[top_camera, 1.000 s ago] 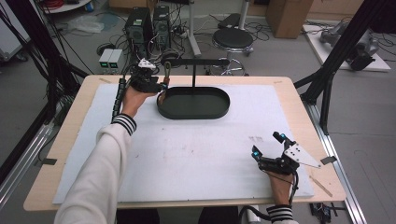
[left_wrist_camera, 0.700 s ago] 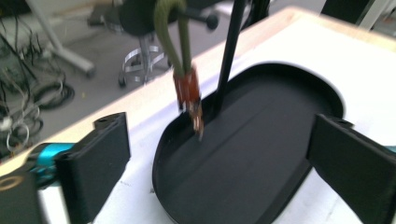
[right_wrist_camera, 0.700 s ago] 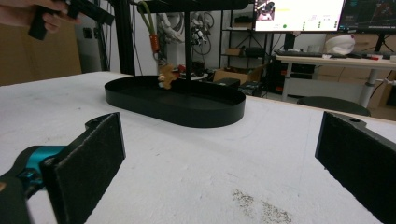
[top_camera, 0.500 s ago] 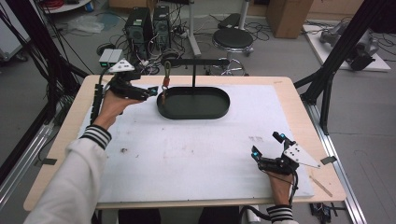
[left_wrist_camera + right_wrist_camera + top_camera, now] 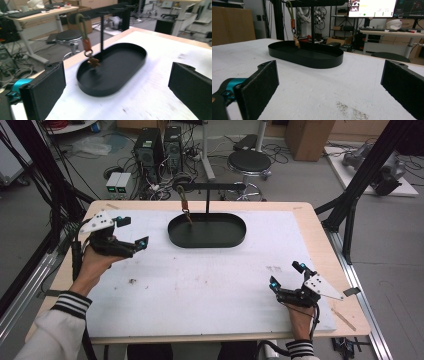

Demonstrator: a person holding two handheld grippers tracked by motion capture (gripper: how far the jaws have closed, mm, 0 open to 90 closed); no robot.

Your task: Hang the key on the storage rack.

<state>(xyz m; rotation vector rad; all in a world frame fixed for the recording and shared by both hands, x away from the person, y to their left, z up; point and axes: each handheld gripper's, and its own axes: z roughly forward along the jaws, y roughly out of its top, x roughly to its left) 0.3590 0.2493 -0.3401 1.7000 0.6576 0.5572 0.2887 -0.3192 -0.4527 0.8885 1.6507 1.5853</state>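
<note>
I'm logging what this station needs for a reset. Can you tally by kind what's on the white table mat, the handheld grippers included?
Black oval tray with hanging stand: 1
Keychain with olive strap, hanging from the stand's bar: 1
Handheld grippers: 2, the left gripper and the right gripper
Total: 4

No legible text or labels.

Ahead of my left gripper (image 5: 129,236) stands an oval tray (image 5: 130,53) of smooth black metal with a dull satin sheen. From the matt black bar of the stand (image 5: 101,30) above it hangs an olive woven cloth strap (image 5: 82,23) with a glossy orange clip (image 5: 86,45) and a bright metal ring. My jaw pads look like coarse black foam. Under my right gripper (image 5: 286,281) the white sheet (image 5: 317,92) is matt, slightly grainy and scuffed, over a pale wooden table (image 5: 345,285).
</note>
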